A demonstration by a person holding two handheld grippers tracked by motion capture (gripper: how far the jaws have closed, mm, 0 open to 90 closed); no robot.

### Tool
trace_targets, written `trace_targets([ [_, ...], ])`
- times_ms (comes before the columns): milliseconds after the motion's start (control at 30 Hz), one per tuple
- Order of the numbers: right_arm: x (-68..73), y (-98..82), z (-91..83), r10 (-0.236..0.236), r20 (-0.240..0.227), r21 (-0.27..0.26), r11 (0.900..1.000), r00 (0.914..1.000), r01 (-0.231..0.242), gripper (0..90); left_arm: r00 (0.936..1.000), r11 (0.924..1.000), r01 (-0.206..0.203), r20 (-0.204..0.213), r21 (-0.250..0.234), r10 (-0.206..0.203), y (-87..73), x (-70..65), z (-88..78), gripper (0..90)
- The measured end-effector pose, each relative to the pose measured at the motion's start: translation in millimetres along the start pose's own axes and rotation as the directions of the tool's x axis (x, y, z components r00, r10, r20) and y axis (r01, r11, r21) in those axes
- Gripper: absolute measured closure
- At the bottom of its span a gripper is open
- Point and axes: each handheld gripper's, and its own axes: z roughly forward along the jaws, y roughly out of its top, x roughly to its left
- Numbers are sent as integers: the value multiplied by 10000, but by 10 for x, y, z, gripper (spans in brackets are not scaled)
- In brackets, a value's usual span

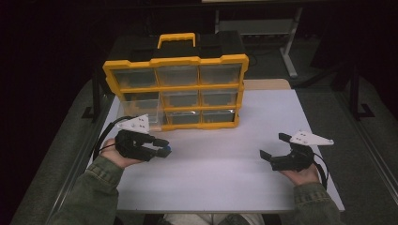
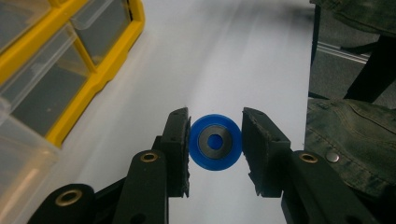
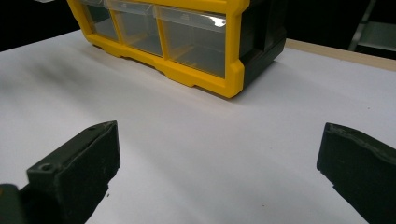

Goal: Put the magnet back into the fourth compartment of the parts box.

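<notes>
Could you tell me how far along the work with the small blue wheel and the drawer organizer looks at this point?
Done: the left gripper is shut on the blue wheel and holds it above the white table.
In hand: the wheel sits near the yellow drawer organizer, whose bottom-left drawer stands pulled out.
Left: the wheel is not yet in any drawer, and the right gripper waits open, holding nothing.
</notes>
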Motion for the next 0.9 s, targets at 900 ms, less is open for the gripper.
trace_targets([
  [900,-1,-5,5,11,29,43,10000,10000,-11,0,9989,9998,-200,-423,3,200,263,142,-356,626],
])
